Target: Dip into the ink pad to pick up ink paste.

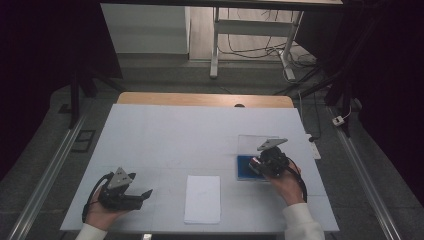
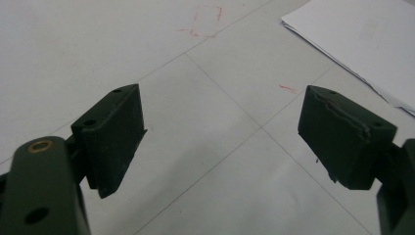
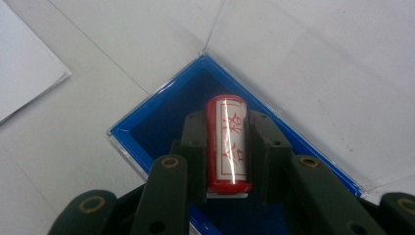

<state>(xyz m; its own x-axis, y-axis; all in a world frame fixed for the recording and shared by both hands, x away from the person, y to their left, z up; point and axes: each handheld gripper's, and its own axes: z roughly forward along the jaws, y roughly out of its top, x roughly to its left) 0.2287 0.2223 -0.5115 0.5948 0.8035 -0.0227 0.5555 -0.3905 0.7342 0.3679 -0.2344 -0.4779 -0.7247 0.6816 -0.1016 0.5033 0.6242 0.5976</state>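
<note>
A red cylinder with a white label and red characters (image 3: 227,144) sits between the jaws of my right gripper (image 3: 227,122), which is shut on it. It hovers over a blue tray (image 3: 147,129) with a clear lid (image 3: 313,63) laid open beside it. From above, the right gripper (image 1: 261,164) is over that blue tray (image 1: 242,167) at the table's right. My left gripper (image 1: 142,196) rests at the front left, open, with nothing between its fingers (image 2: 115,137). A stack of white paper (image 1: 202,198) lies between the two grippers.
The white table (image 1: 175,135) has faint red marks (image 2: 205,22) ahead of the left gripper. The paper stack's corner (image 2: 362,44) reaches in at the left gripper view's upper right. Beyond the table's far edge stand a desk frame (image 1: 250,40) and floor cables.
</note>
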